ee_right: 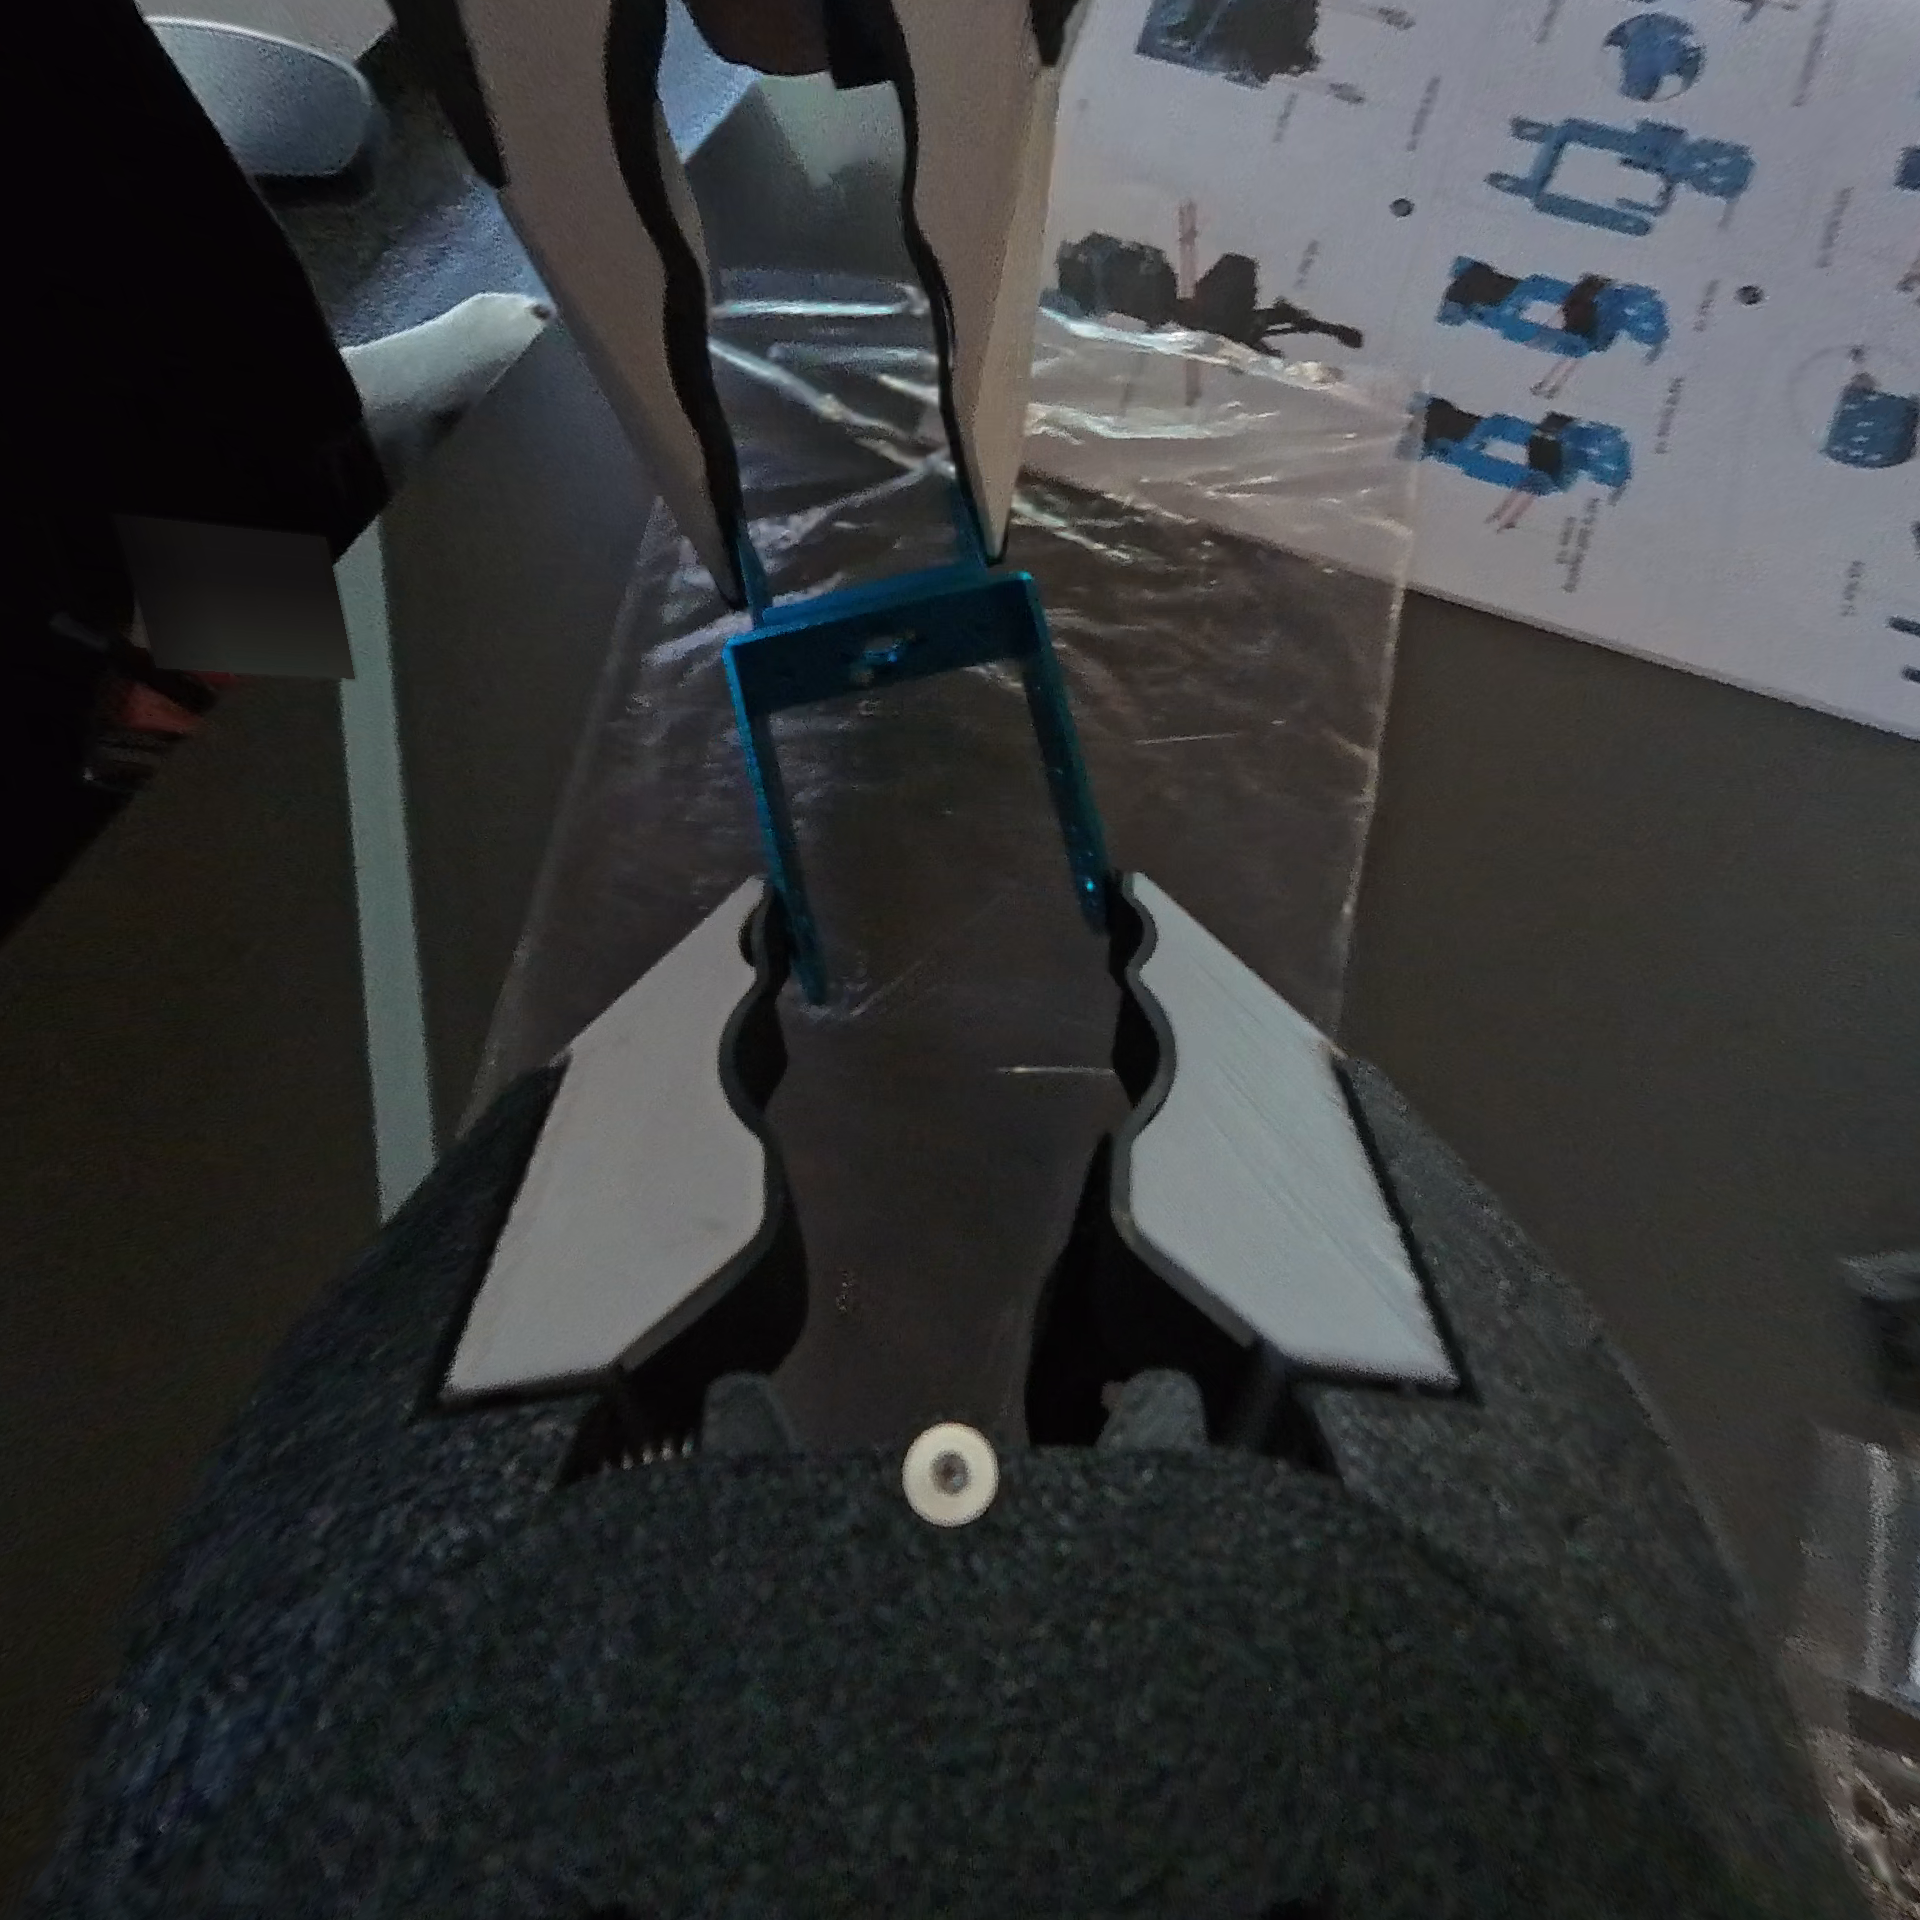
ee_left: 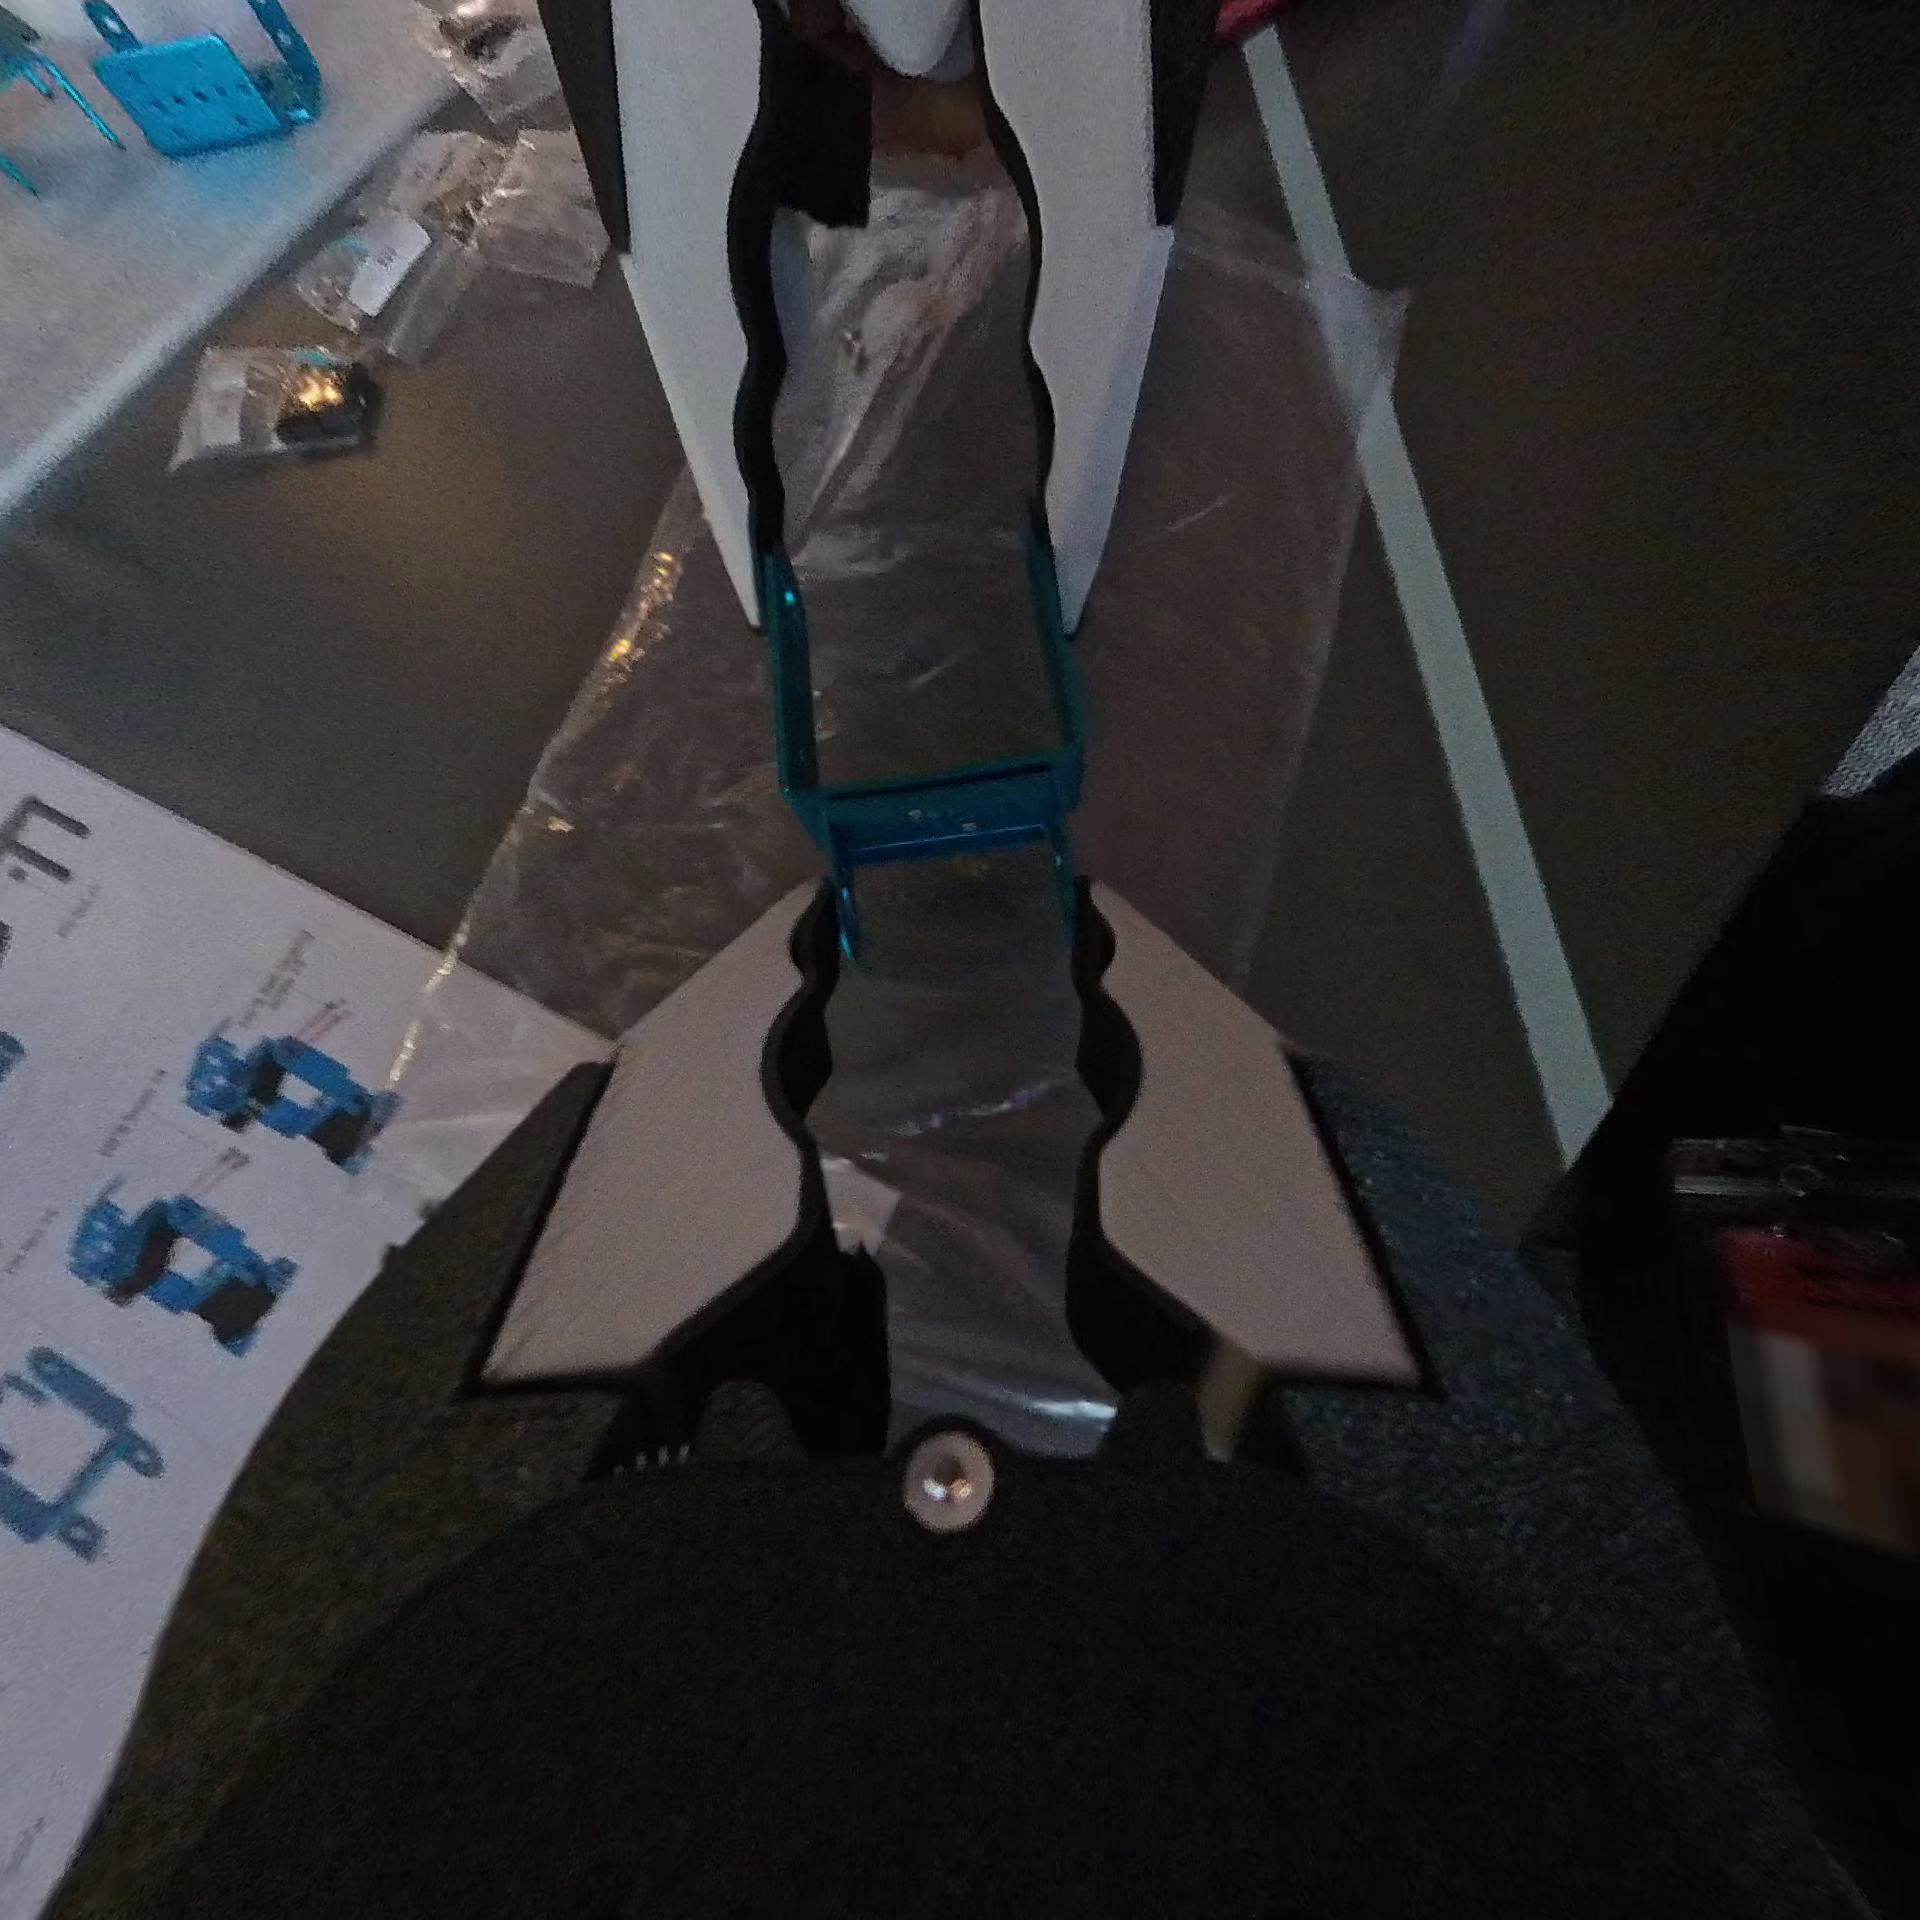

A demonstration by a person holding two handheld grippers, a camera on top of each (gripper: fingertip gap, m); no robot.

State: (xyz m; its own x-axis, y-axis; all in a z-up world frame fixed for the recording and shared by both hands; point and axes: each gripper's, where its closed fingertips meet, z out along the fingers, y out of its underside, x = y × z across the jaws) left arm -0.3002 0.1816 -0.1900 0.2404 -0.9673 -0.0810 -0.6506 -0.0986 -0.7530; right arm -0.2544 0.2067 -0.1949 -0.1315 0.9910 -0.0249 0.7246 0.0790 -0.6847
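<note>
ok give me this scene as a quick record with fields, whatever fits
left gripper: shut on one end of the blue bracket assembly
right gripper: shut on the other end of it
assembly: two blue U-brackets joined back to back, held between the facing grippers
beneath: clear plastic sheet on a dark tabletop
beside: printed instruction sheet with blue part drawings
far left, left wrist view: small bags of parts, loose blue brackets
</note>
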